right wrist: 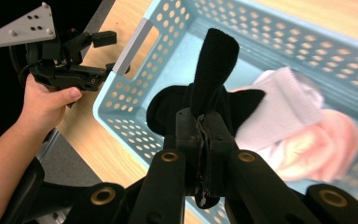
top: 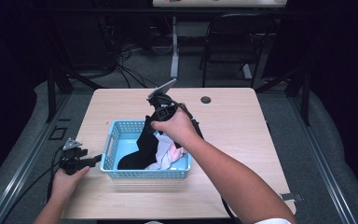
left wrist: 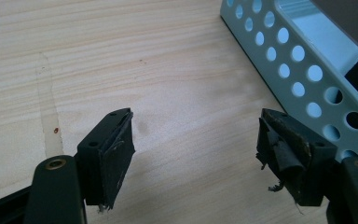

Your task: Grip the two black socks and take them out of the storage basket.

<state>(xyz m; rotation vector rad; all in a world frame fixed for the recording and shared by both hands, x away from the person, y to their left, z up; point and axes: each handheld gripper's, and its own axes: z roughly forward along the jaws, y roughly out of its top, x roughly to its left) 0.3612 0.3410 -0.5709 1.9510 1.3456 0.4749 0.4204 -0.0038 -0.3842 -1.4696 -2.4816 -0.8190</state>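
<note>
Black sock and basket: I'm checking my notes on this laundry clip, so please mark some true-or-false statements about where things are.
1. The right tongs are shut on the black sock. True.
2. The left tongs grip the basket's rim. False: they are open over the bare table, beside the blue basket.
3. The basket also holds white and pink socks. True.
4. The black sock lies on the table outside the basket. False: it hangs from the right tongs, its lower end in the basket.
5. The basket's walls are solid. False: they are perforated with holes.
</note>
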